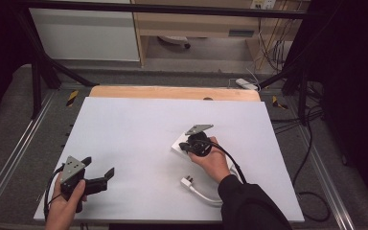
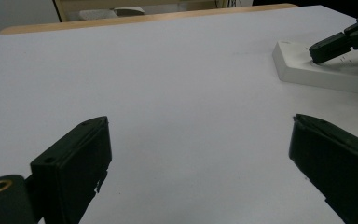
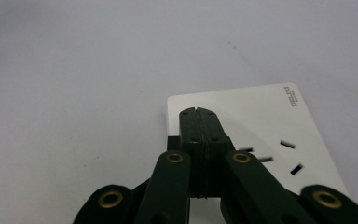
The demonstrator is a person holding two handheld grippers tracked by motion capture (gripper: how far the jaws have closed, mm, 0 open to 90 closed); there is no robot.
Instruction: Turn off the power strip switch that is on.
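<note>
The flat white-covered worktop [image 1: 139, 143] carries little: a white rectangular plastic power strip [image 3: 261, 126] and its white cable ending in a small white plug [image 1: 188, 181].

The power strip lies directly under the closed jaws of the right gripper [image 3: 198, 112], whose tips rest on or just above its top face near one short end; whether they press on it I cannot tell. Its socket slots sit just beside those jaws, and a small grey printed mark is at the far corner. In the left gripper view it shows well ahead of the open jaws, off to one side.

I judge the strip to be stiff, light and smooth, likely to slide on the sheet if pushed sideways. Its long edges seem the best hold.

The left gripper [image 1: 98, 177] has its jaws wide apart with nothing between them.

The plug lies near the right hand, behind its jaws.
</note>
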